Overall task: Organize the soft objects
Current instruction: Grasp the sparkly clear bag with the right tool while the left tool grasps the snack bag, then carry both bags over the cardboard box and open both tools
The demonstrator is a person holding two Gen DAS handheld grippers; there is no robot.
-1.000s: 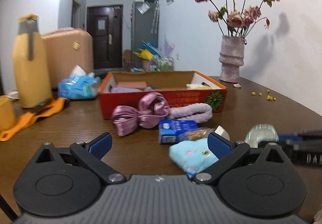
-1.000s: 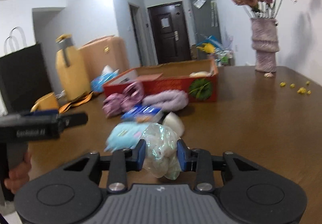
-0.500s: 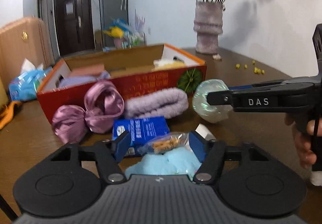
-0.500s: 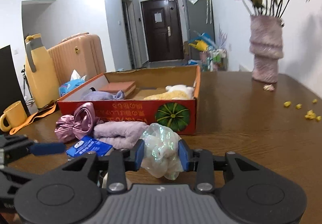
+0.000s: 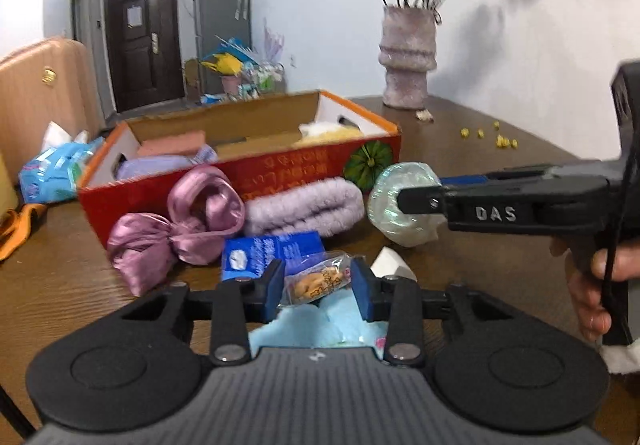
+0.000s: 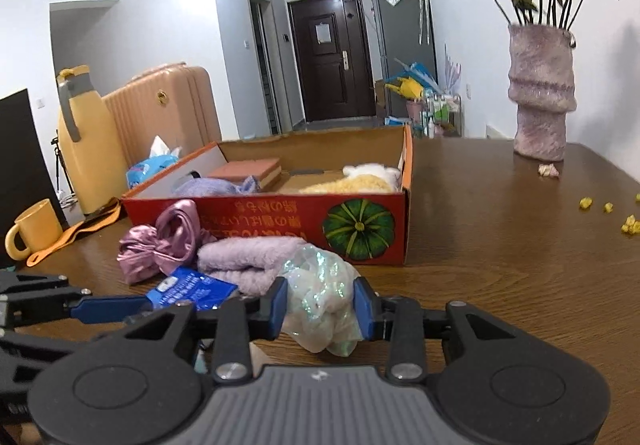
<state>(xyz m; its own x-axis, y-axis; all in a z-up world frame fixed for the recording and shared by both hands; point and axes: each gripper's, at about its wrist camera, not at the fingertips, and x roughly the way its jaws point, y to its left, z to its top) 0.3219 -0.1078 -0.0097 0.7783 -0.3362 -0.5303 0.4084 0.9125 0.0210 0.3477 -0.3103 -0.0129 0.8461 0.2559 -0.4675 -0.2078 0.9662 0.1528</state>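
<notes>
Right gripper (image 6: 320,309) clamps iridescent pouch (image 6: 320,297), near red box (image 6: 280,213). Left gripper (image 5: 318,293) narrowed around snack packet (image 5: 316,281), contact unclear. Box holds few items; pink bow (image 5: 176,229), lilac towel (image 5: 300,209) wait outside.

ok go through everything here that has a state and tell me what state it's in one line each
Right gripper: jaws shut on the iridescent pouch, held off the table.
Left gripper: jaws closed on the blue plush; a snack packet lies between them.
Red box: open, partly filled.
Purple towel: rolled, outside the box.
Pink satin bow: tied, on the table.
Vase: upright, holding dried flowers.
</notes>
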